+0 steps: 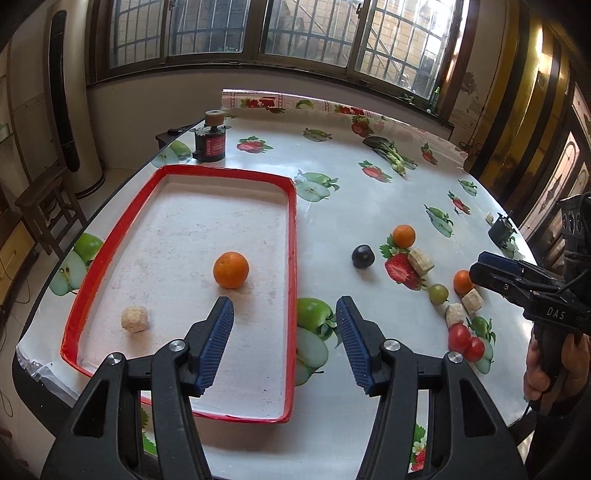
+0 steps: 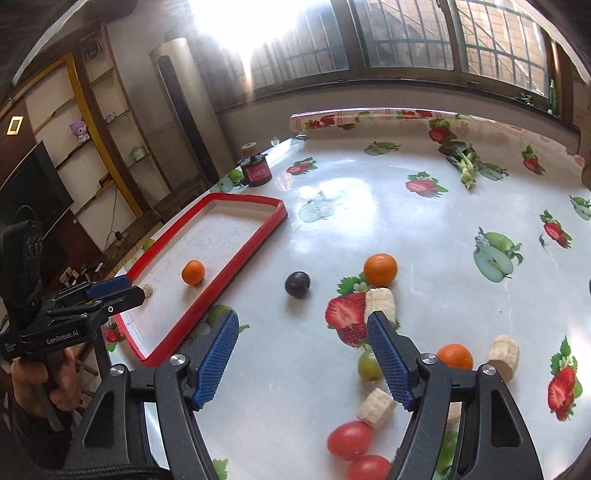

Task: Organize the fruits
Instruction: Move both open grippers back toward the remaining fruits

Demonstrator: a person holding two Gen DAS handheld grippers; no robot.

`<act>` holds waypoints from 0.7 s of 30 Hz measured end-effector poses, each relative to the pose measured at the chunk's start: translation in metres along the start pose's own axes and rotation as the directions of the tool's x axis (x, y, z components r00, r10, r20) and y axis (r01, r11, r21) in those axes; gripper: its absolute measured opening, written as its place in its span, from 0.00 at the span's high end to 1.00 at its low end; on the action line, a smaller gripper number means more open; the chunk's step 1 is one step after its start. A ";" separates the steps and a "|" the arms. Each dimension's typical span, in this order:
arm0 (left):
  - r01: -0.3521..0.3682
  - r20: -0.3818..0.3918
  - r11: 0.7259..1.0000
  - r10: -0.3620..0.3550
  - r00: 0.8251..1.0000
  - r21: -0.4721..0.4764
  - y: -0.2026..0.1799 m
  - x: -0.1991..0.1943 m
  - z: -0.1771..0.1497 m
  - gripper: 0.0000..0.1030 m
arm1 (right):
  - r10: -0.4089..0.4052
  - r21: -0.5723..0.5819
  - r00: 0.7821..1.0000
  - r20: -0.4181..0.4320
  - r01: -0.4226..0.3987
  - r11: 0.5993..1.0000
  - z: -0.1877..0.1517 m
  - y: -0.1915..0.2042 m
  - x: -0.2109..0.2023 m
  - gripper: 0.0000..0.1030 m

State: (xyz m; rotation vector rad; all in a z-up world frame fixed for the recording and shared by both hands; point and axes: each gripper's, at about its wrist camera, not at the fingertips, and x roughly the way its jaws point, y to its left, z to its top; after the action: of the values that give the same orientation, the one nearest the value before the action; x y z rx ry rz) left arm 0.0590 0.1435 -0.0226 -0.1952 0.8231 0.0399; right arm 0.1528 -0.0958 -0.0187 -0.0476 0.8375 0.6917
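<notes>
Both blue-padded grippers wide open and empty, left gripper [image 1: 284, 317] above the red tray [image 1: 293, 236], right gripper [image 2: 303, 332] above loose fruit.

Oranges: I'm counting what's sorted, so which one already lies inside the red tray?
The orange beside the beige chunk in the red tray; the two others sit on the tablecloth.

The left wrist camera looks down its open left claw [image 1: 284, 339] over the near right corner of the red tray [image 1: 293, 258], facing the windows [image 1: 258, 33], close above the surface [image 1: 351, 166]. The right wrist camera peers past its open right claw [image 2: 303, 354] from low over the scattered fruit, tray [image 2: 236, 273] at middle left. Both views share the tray, the plum [image 1: 362, 256] [image 2: 297, 283], the loose oranges and the dark can [image 1: 209, 142] [image 2: 256, 166]; each catches the other claw at its frame edge.
</notes>
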 end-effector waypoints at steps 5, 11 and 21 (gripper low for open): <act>0.034 -0.013 0.999 -0.034 0.999 0.038 -0.026 0.004 -0.001 0.45 | -0.047 0.058 0.999 0.018 0.046 0.997 -0.013 -0.032 -0.022 0.28; 0.080 -0.038 0.994 -0.077 0.996 0.079 -0.057 0.013 -0.003 0.45 | -0.093 0.112 0.995 0.028 0.089 0.990 -0.026 -0.063 -0.041 0.28; 0.135 -0.078 0.985 -0.127 0.989 0.112 -0.090 0.038 0.002 0.45 | -0.174 0.169 0.985 0.013 0.169 0.971 -0.049 -0.100 -0.057 0.28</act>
State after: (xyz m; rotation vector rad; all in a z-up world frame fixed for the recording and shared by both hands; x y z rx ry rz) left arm 0.0964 0.0544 -0.0346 -0.1408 0.8790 -0.1394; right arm 0.1519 -0.2198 -0.0348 0.0407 0.8513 0.4565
